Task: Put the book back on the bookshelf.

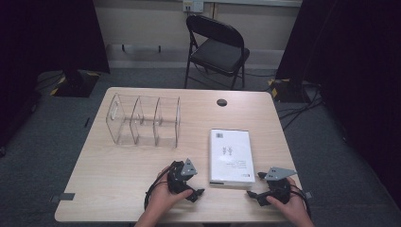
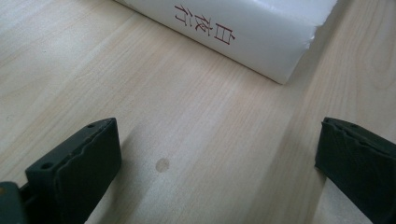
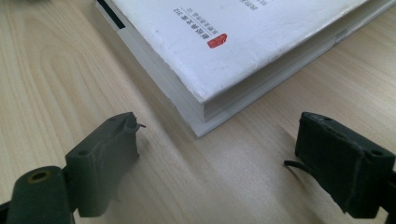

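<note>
Both tongs sat low at the near edge of the desk (image 1: 118, 189), one on each side of a white paperback book (image 1: 230, 156). Left tongs (image 1: 195, 183): jaws spread wide, nothing between them, pointed at the book's near left corner, where the spine carries red characters. Right tongs (image 1: 254, 189): jaws also wide and empty, aimed at the near right corner on the page-edge side. Neither touched the book.

The book lay flat, cover up, on the right half of the desk, near edge just beyond the tongs.

Judgement: the step in hand was the approach to grasp the book. To do it well, one jaw should slide under the bottom cover at a corner while the other came down on top, biting the full thickness so the pages did not fan. The top cover looked slightly lifted at the right corner, possibly only shadow.

Farther back and left stood a clear acrylic divider rack (image 1: 144, 120), empty, well apart from the book. A black folding chair (image 1: 217, 47) stood beyond the desk.
</note>
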